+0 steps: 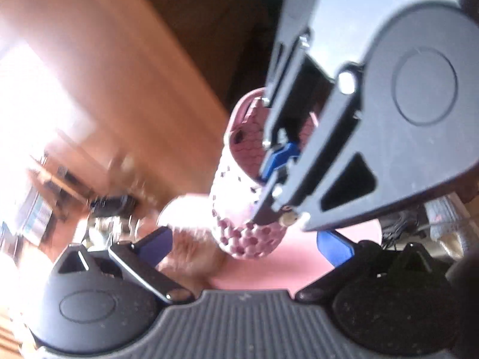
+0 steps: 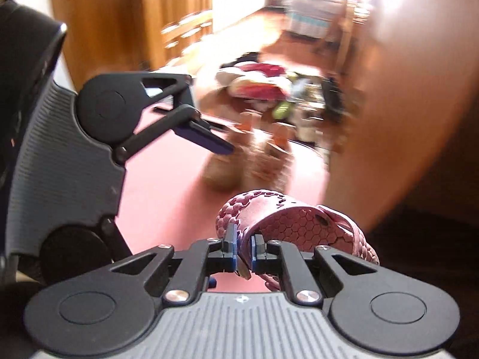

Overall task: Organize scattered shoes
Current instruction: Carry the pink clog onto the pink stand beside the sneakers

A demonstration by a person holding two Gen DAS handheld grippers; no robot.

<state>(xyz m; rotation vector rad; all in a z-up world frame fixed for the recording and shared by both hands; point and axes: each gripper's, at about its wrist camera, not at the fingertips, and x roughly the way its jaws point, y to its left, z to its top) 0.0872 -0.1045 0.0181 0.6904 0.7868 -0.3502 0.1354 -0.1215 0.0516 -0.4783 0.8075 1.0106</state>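
Note:
A pink clog (image 2: 287,224) with a honeycomb pattern and holes hangs in the air. My right gripper (image 2: 245,249) is shut on its side wall, with the blue pads on either side of the rim. In the left wrist view the same clog (image 1: 239,185) shows toe down with my right gripper (image 1: 280,157) clamped on it. My left gripper (image 1: 245,245) is open and empty just below the clog's toe. It shows in the right wrist view (image 2: 206,140) at the left, fingers spread. A pile of scattered shoes (image 2: 257,83) lies blurred on the floor ahead.
A pink mat (image 2: 167,185) covers the floor below both grippers. A brown furry thing (image 2: 248,161) lies on it ahead. Wooden wall panels (image 2: 389,119) stand to the right, and wooden furniture (image 2: 185,30) stands at the back. The views are motion blurred.

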